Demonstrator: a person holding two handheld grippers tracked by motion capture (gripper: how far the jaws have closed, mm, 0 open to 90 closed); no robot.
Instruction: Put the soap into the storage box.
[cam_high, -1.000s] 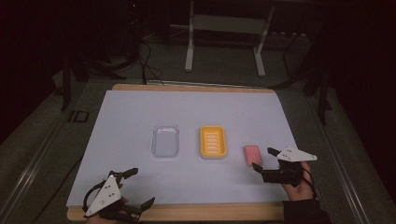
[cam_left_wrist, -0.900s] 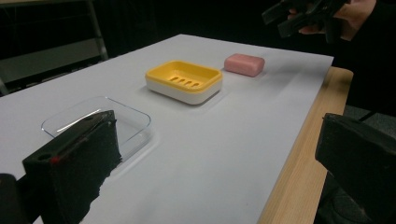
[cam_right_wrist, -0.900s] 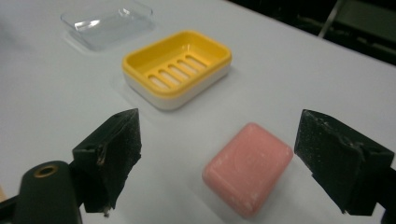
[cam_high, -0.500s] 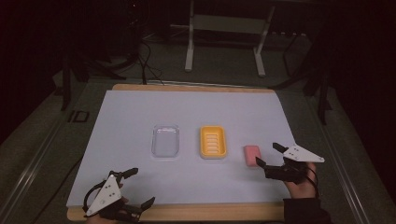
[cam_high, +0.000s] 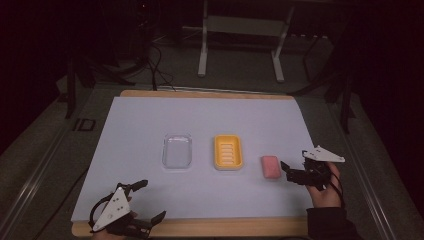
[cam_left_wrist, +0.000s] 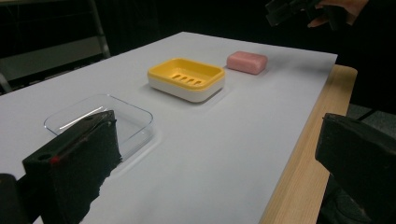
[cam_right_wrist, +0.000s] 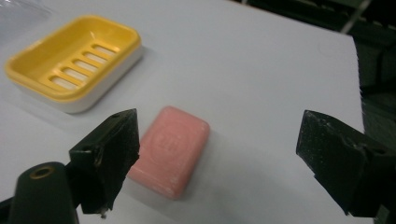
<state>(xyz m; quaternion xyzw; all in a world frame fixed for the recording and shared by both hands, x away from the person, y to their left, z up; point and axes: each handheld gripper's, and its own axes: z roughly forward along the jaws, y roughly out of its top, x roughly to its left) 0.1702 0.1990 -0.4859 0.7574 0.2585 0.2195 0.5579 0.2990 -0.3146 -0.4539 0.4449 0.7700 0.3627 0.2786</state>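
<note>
Right gripper (cam_high: 289, 170) has been drawn slightly back from the pink rectangular soap bar (cam_high: 270, 166), fingers spread wide; grasp not yet made. Left gripper (cam_high: 145, 201) unmoved, fingers spread, empty.

Soap bar (cam_right_wrist: 170, 149): round embossed stamp on top face, lettering too blurred to read

Floor left of table (cam_high: 150, 95): white marking (cam_high: 84, 125), looks like "ID", faint, not certain

Soap dish (cam_high: 228, 152), clear tray (cam_high: 177, 150), both grippers' plates: no readable text or brand
</note>
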